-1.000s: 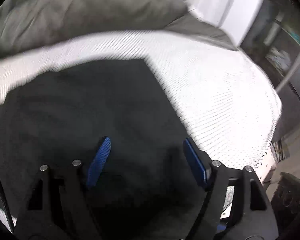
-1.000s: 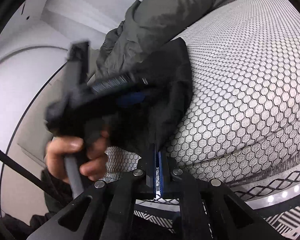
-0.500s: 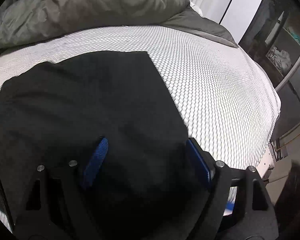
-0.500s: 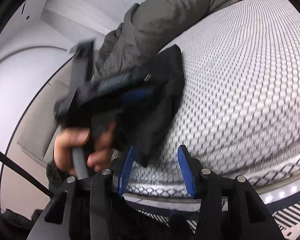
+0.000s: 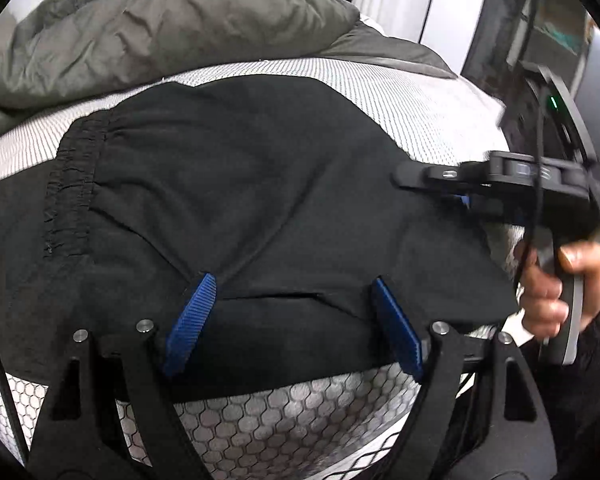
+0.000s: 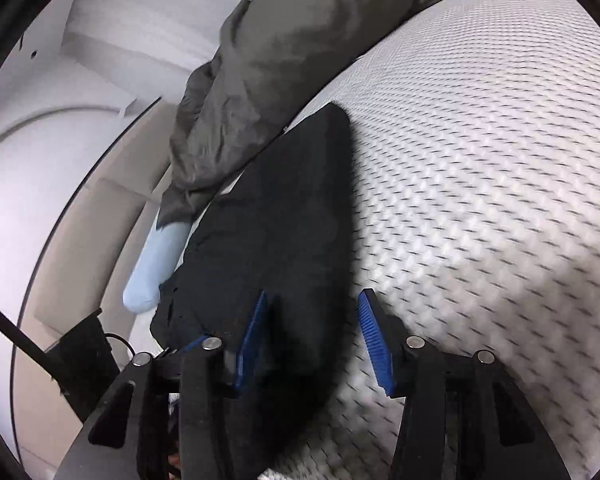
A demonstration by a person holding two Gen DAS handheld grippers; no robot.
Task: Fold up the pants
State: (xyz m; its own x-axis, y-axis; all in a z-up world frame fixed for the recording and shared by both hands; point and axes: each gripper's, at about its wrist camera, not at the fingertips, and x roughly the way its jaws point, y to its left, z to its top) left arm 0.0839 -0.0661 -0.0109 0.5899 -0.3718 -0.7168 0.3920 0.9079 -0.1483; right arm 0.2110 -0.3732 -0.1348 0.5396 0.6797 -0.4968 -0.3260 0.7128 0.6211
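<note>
Pants lie beneath both angled-down grippers, jaws parted.

A bed with a white honeycomb-patterned cover fills the room's middle. A rumpled olive-grey duvet is heaped at its far side. White walls stand behind, dark shelving at right.

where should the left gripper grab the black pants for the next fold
Grip the folded near edge of the black pants, where layers stack just ahead of the open left gripper, coming in from the near bed side; the elastic waistband lies bunched farther left.
</note>
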